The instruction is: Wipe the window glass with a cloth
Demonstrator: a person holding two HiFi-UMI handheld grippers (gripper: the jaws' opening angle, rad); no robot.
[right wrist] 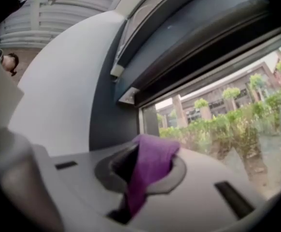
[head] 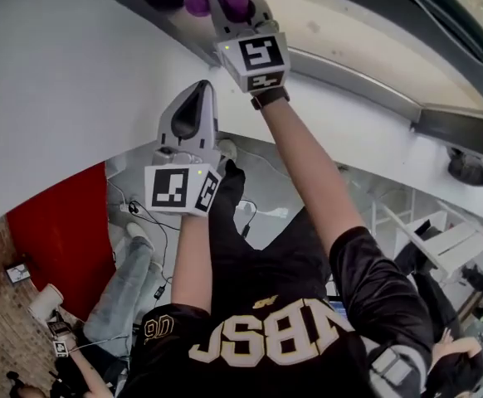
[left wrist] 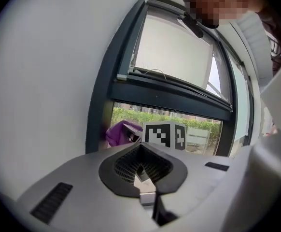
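Cloth: a purple cloth (right wrist: 151,168) was pinched in the right gripper (head: 233,7), up at the window.
Cloth's long axis: in the right gripper view it ran as a strip along the jaws, from deep in the slot out past the tips.
Cloth's pointing end: the loose end was bunched beyond the tips and pointed at the window, where the dark frame (right wrist: 115,122) meets the glass (right wrist: 227,124).
Cloth against the glass: whether it touched the pane could not be told. In the left gripper view it (left wrist: 119,132) sat just beside the frame's upright, at the lower left corner of the pane.
Right gripper's fingers: clamped on the cloth, which filled the gap between them.
Left gripper (left wrist: 141,167): its fingers were together with nothing between them.
Left gripper's place: in the head view it (head: 195,99) was below and to the left of the right one. It pointed the same way, up at the white wall (head: 59,81), and was apart from the cloth.
Arms: both were stretched toward the window, the right reaching farther.
Outside: green hedges and buildings showed through the glass.
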